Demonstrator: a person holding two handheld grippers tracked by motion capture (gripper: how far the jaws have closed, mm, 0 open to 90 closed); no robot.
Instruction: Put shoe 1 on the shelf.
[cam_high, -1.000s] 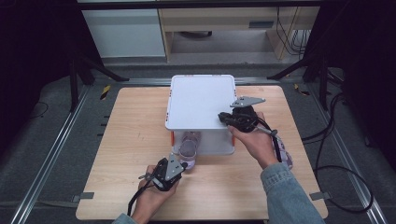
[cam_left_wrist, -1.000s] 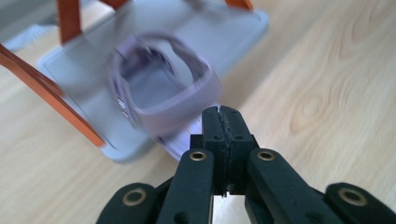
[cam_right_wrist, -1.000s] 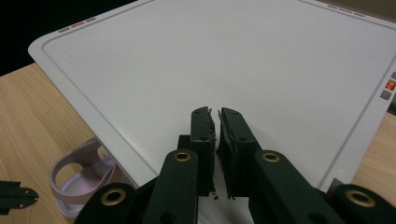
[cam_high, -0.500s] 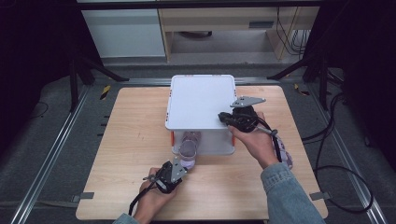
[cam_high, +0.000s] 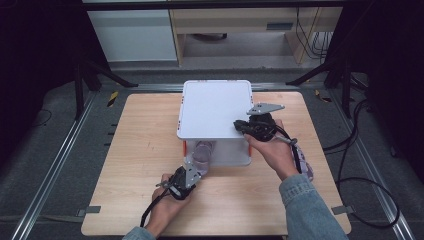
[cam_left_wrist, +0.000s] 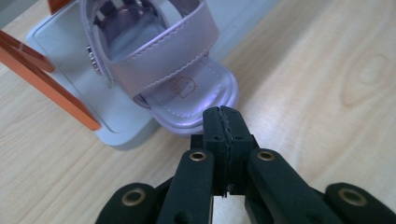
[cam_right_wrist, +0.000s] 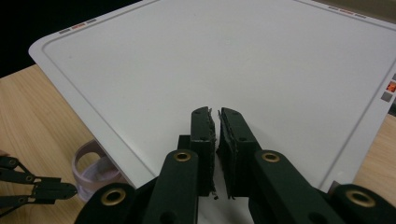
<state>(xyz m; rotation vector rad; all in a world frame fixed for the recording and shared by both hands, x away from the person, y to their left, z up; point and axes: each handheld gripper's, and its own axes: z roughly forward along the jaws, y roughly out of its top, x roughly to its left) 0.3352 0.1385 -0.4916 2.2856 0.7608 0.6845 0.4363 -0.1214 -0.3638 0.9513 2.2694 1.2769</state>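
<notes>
A lilac sandal (cam_left_wrist: 175, 70) sits in the open front of a white box (cam_high: 216, 107), its toe sticking out past the box's front edge onto the wooden table (cam_high: 135, 165). In the left gripper view a broad strap crosses the foot of the sandal, a small printed figure marks the insole, and the sole rests on a pale tray-like base with orange edges (cam_left_wrist: 44, 79) that belongs to the box. The left gripper (cam_left_wrist: 223, 122) lies just in front of the box, low over the table, with its jaws pressed together and their tips touching or very nearly touching the toe rim of the sandal; nothing is pinched between them. In the high view that gripper (cam_high: 191, 170) points from the near side of the box toward its opening. The right gripper (cam_right_wrist: 215, 122) rests on the near right part of the box's flat white top, its jaws almost closed with a thin slit between them and nothing in it. The high view shows it (cam_high: 241, 127) on top of the box, the hand (cam_high: 272, 150) behind it reaching from a denim sleeve (cam_high: 310, 207).
</notes>
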